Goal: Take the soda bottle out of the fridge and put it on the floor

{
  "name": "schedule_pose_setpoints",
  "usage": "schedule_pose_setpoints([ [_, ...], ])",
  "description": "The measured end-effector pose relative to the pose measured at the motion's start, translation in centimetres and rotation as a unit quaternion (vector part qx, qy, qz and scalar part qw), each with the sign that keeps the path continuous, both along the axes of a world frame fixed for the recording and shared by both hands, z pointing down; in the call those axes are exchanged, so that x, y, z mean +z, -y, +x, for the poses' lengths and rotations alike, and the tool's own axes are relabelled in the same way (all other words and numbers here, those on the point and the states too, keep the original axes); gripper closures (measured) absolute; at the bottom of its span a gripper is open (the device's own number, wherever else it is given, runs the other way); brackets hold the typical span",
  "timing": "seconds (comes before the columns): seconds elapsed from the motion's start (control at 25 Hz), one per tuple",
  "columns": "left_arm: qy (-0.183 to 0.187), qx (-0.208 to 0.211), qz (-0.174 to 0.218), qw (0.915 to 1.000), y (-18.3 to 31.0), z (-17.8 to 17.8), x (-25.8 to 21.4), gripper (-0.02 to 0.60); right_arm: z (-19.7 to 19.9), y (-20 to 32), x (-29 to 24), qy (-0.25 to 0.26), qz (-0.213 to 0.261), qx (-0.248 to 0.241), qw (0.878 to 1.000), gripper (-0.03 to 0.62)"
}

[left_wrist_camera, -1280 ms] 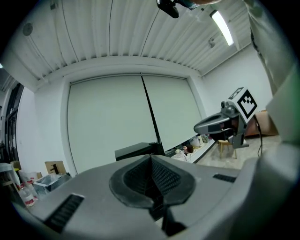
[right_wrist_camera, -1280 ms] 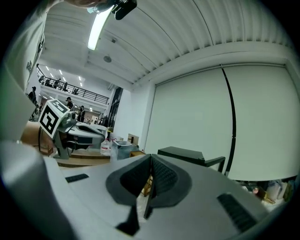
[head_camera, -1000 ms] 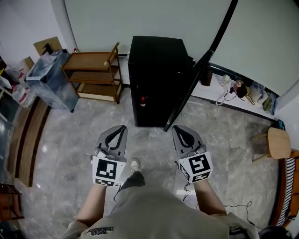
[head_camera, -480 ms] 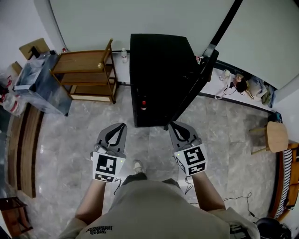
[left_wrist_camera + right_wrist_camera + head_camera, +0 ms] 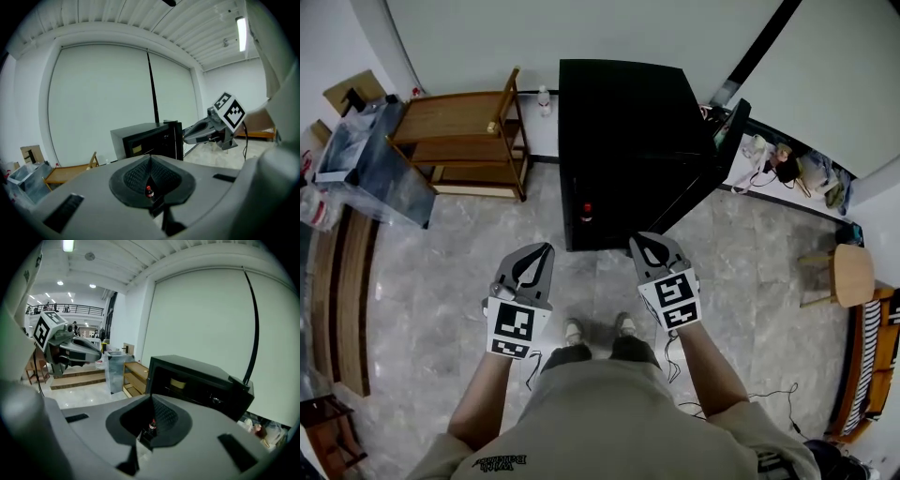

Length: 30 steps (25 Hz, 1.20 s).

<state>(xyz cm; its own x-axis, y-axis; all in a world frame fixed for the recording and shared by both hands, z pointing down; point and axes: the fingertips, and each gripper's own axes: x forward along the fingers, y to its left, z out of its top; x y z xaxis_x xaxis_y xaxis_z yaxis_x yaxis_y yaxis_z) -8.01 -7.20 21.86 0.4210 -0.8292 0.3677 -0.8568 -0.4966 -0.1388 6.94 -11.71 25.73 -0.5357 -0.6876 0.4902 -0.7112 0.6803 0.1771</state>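
The bottle (image 5: 586,208) stands low inside the open fridge (image 5: 623,122), close to its front. The left gripper (image 5: 545,249) and right gripper (image 5: 636,240) hang just before the fridge, jaws pressed together, holding nothing.

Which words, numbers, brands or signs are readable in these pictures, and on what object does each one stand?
No text can be read with certainty.
Print on the shirt hem: upside down and blurred, unreadable.
Label on the soda bottle: too small to read.
Yellowish sticker inside the fridge: too small to read.
Left marker cube and right marker cube: black-and-white square patterns only, no letters.
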Motion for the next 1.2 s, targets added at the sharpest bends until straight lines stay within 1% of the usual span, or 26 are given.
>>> schedule_pose_setpoints([
  [0.16,0.000,0.000,-0.041,0.9992,1.9,0.8,2.4,0.574,-0.8,3.2,3.1,-0.016,-0.030,-0.039,0.999,0.597],
  [0.28,0.008,-0.013,-0.053,0.9985,3.6,1.1,4.1,0.574,-1.7,5.2,6.3,-0.037,-0.050,-0.075,0.995,0.594],
  [0.32,0.010,-0.020,-0.055,0.9982,4.1,1.1,4.6,0.574,-2.0,5.8,7.6,-0.046,-0.058,-0.085,0.994,0.577],
  [0.36,0.012,-0.026,-0.056,0.9980,4.7,1.2,5.0,0.575,-2.1,6.3,8.9,-0.054,-0.067,-0.093,0.992,0.513],
  [0.4,0.014,-0.032,-0.057,0.9978,5.2,1.2,5.4,0.575,-2.2,6.9,10.1,-0.062,-0.074,-0.099,0.990,0.472],
  [0.6,0.018,-0.058,-0.063,0.9961,7.5,1.2,7.4,0.574,-3.1,9.7,15.3,-0.086,-0.092,-0.126,0.984,0.457],
  [0.8,0.024,-0.071,-0.075,0.9944,9.2,1.2,10.2,0.574,-4.4,11.9,21.0,-0.123,-0.104,-0.153,0.975,0.451],
  [1.0,0.025,-0.074,-0.091,0.9928,10.5,1.1,13.5,0.575,-5.5,14.1,25.7,-0.143,-0.114,-0.161,0.970,0.450],
  [1.2,0.022,-0.077,-0.099,0.9918,12.0,0.9,16.9,0.574,-6.3,16.0,30.3,-0.160,-0.126,-0.159,0.966,0.450],
])
